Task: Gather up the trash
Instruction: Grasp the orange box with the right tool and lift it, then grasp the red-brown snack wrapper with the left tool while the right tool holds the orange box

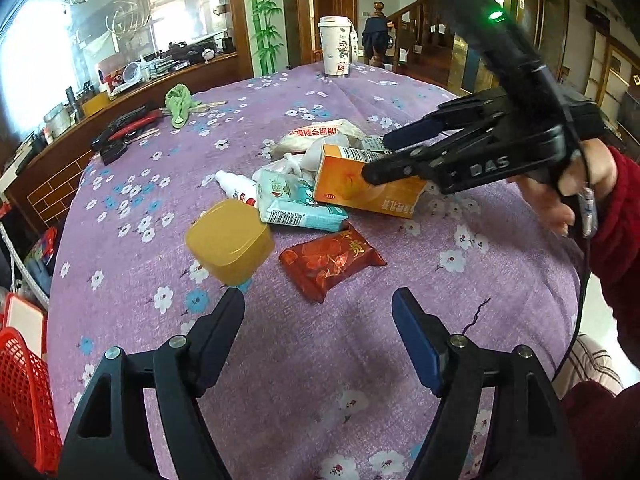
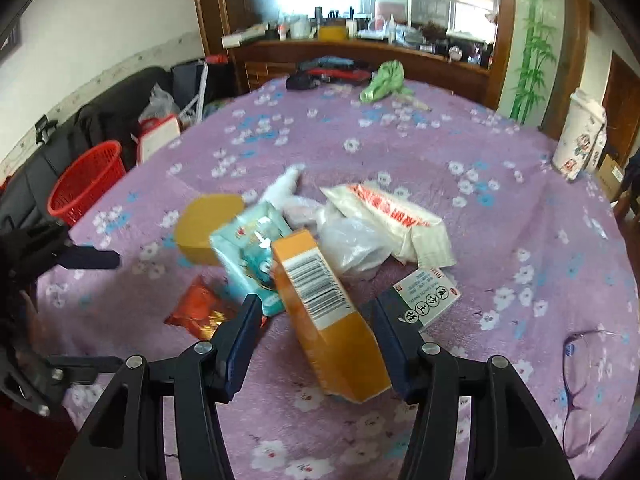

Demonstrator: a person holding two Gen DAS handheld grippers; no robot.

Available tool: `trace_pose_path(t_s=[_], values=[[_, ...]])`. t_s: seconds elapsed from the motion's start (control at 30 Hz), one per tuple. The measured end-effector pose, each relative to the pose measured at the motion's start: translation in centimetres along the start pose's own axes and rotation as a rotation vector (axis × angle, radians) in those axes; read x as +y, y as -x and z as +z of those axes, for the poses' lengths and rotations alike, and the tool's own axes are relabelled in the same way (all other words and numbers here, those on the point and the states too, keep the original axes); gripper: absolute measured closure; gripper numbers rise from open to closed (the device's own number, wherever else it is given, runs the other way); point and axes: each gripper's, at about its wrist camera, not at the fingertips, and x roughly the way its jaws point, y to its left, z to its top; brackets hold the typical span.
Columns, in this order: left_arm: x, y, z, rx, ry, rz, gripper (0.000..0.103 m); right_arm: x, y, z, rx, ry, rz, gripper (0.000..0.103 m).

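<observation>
Looking down the right gripper (image 2: 314, 330), the orange box (image 2: 320, 304) sits right between its two pads, long axis running roughly away from the camera and leaning a bit to the left at the far end. Jaws are spread with daylight on both sides, so it's bracketing the box, not squeezing it. From the left wrist view the same box (image 1: 368, 184) lies on the purple flowered cloth (image 1: 360, 360) with the right gripper (image 1: 374, 160) poking in at its near end.

The left gripper (image 1: 318, 300) is spread wide with nothing in it, hanging over bare cloth, with the red snack packet (image 1: 330, 262) just ahead and the yellow lid (image 1: 230, 242) off its left finger. So the right one's clearly nearer the box. My guess: close across the narrow width, then carry it to the red basket (image 2: 86, 182) beyond the table's left edge.
</observation>
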Motion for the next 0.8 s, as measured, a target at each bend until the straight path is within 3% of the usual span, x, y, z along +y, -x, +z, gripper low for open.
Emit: trace_pose_path(t_s=[0.1, 0.13, 0.37, 0.63, 0.7, 0.77, 0.8], values=[[0.1, -0.2, 0.2, 0.003, -0.014, -0.011, 0.028, 0.2, -0.7, -0.4, 0.027, 0.010, 0.010, 0.073], [0.1, -0.2, 0.3, 0.006, -0.022, -0.012, 0.028, 0.3, -0.6, -0.5, 0.039, 0.006, 0.010, 0.079], [-1.1, -1.8, 1.3, 0.028, -0.100, -0.016, 0.027, -0.3, 2.5, -2.1, -0.020, -0.120, 0.023, 0.079], [-1.8, -5.1, 3.1, 0.067, -0.199, -0.002, 0.028, -0.6, 6.6, -4.8, -0.118, -0.285, 0.101, 0.079], [-1.9, -5.9, 3.4, 0.089, -0.211, -0.010, 0.032, -0.4, 7.1, -5.2, -0.135, -0.303, 0.117, 0.079], [-2.0, -6.7, 3.5, 0.118, -0.221, -0.019, 0.050, -0.2, 7.6, -5.5, -0.151, -0.311, 0.126, 0.079], [-2.0, -7.0, 3.5, 0.124, -0.225, -0.013, 0.050, -0.1, 7.8, -5.7, -0.156, -0.313, 0.124, 0.079]])
